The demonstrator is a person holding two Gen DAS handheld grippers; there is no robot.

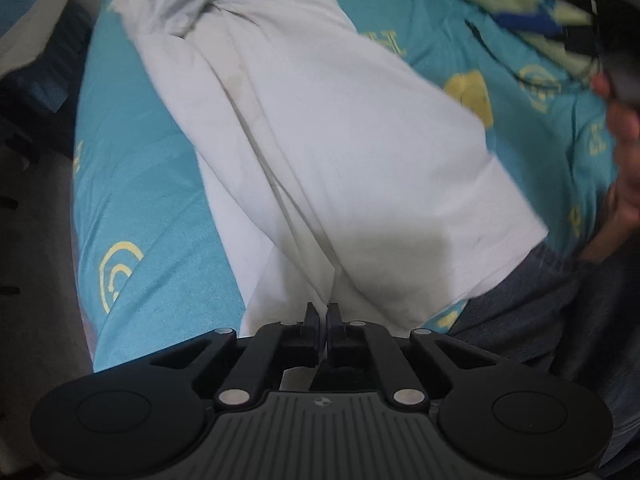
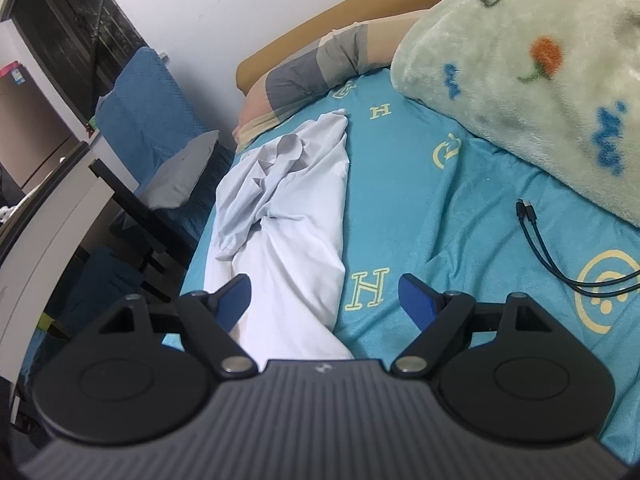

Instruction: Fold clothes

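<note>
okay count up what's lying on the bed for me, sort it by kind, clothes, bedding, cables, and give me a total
Clothes: 1, the white garment, pinched by the shut left gripper.
Bedding: 3, the green blanket, the striped pillow and the turquoise sheet beneath them.
Cables: 1, the black cable.
Total: 5
</note>
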